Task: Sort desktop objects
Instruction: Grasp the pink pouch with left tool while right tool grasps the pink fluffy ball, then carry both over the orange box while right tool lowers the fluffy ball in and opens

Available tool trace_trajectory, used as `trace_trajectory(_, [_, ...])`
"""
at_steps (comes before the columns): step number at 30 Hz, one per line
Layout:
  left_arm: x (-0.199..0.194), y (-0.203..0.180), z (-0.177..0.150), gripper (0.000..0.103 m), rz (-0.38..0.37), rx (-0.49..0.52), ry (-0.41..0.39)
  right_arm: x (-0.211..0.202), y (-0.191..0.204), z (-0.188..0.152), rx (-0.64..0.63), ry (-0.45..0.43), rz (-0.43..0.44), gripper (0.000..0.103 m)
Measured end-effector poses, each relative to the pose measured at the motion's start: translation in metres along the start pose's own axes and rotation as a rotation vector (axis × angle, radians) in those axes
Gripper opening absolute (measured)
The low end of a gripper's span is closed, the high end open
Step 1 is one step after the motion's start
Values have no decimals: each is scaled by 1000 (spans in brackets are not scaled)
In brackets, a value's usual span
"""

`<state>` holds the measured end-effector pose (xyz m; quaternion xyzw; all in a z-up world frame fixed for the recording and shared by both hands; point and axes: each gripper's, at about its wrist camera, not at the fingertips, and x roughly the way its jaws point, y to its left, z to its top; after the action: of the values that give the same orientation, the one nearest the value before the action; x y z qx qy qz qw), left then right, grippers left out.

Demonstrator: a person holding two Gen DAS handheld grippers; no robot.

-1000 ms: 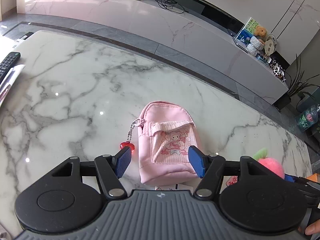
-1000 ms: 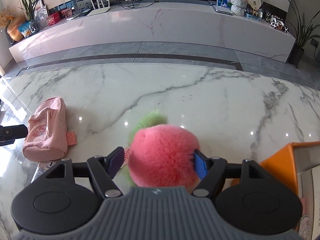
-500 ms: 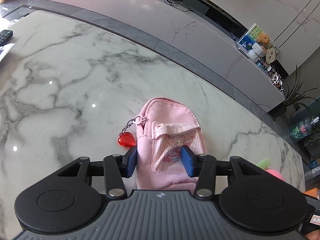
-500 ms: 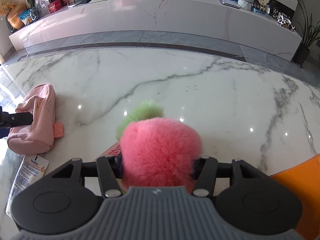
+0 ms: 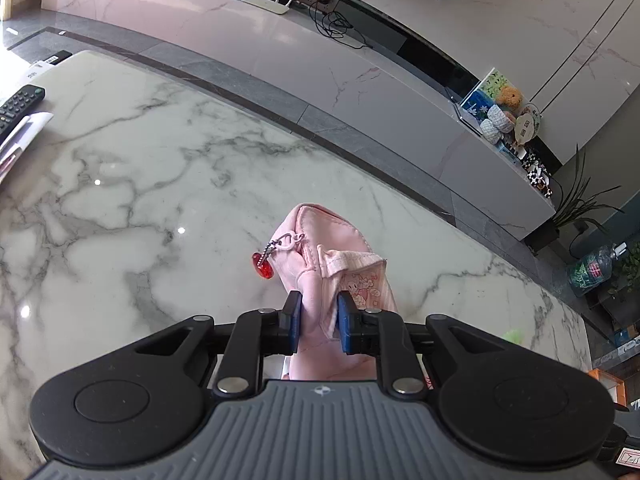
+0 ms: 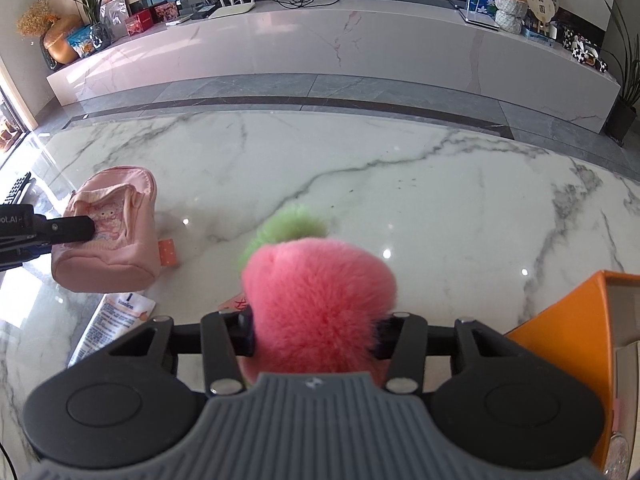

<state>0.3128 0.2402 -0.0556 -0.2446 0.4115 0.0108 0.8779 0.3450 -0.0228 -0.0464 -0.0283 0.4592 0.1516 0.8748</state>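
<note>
the left gripper has just closed narrow, pinching the pink pouch near the table's left; the right gripper has closed, clamping the pink plush to its right.

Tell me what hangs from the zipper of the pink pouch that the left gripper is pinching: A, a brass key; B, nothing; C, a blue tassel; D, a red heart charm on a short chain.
D: in the left wrist view a red heart charm dangles on a short chain from the pink pouch, just beyond the left gripper.
</note>
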Motion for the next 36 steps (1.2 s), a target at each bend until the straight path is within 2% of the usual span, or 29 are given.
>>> trace_trajectory(7, [-54,-32,-13,21,-20,50,-42,-58,6,-13,-18,-56,75,49])
trace_trajectory(14, [-109,-85,-42,21,-110,123,-55,-135,-8,-33,-17,-152,162,48])
trace_trajectory(20, [-139,-136,-75,21,-212,194,-45,-209,-46,-57,-19,-250,200,48])
trace_trajectory(24, [-147,-170,-97,21,-279,251,-22,-249,-86,-77,-14,-291,160,49])
trace_trajectory(28, [-147,-201,-119,21,-336,314,8,-271,-129,-98,23,-283,91,49])
trace_trajectory(36, [-131,-239,-151,21,-381,408,67,-254,-181,-139,29,-163,-49,49])
